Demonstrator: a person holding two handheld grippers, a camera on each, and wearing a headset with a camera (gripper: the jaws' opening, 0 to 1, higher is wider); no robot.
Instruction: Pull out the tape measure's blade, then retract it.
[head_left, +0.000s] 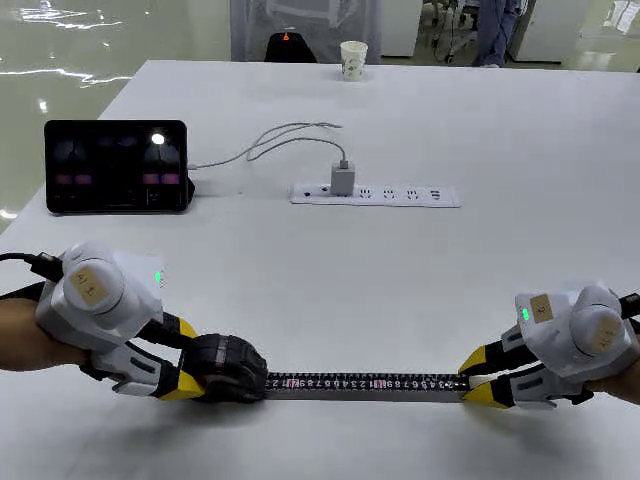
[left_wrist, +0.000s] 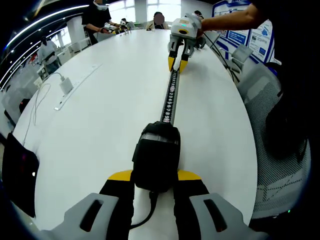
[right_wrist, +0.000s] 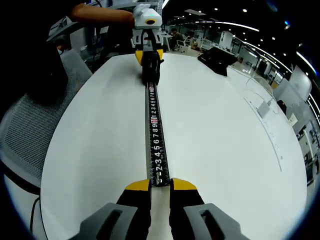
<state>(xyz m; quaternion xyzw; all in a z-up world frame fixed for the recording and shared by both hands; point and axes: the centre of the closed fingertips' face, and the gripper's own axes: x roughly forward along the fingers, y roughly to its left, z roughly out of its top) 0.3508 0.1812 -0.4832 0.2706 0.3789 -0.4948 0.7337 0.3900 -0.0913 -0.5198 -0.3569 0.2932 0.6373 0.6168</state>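
Left claw (left_wrist: 155, 176): yellow-tipped jaws pinch the tape measure's case (left_wrist: 156, 155) from both sides, low on its body. Judged purpose: to anchor the case on the surface (head_left: 400, 280) while the tape is drawn from it.

Right claw (right_wrist: 160, 186): jaws pressed together on the free end of the blade (right_wrist: 155, 135), well away from the case on its outlet side. Judged purpose: to keep the tape taut against the spring.

Case: black, blocky with rounded corners, matte, likely rubber-clad plastic; a dark cord trails from its rear between the jaws.

Blade: narrow dark strip with pale printed numerals and some red marks, running straight and flat just over the surface from the case to the right claw. It looks like thin, springy metal. The pull-out looks done or nearly done; retraction not yet begun.

Surface: white, smooth, faintly glossy.

Other items, all beyond the case on the far side of the surface:
- tablet (head_left: 116, 165), black, glossy, propped up;
- power strip (head_left: 375, 195), white, flat, with a grey plug and a looping cable;
- paper cup (head_left: 353, 58), farthest from the case.
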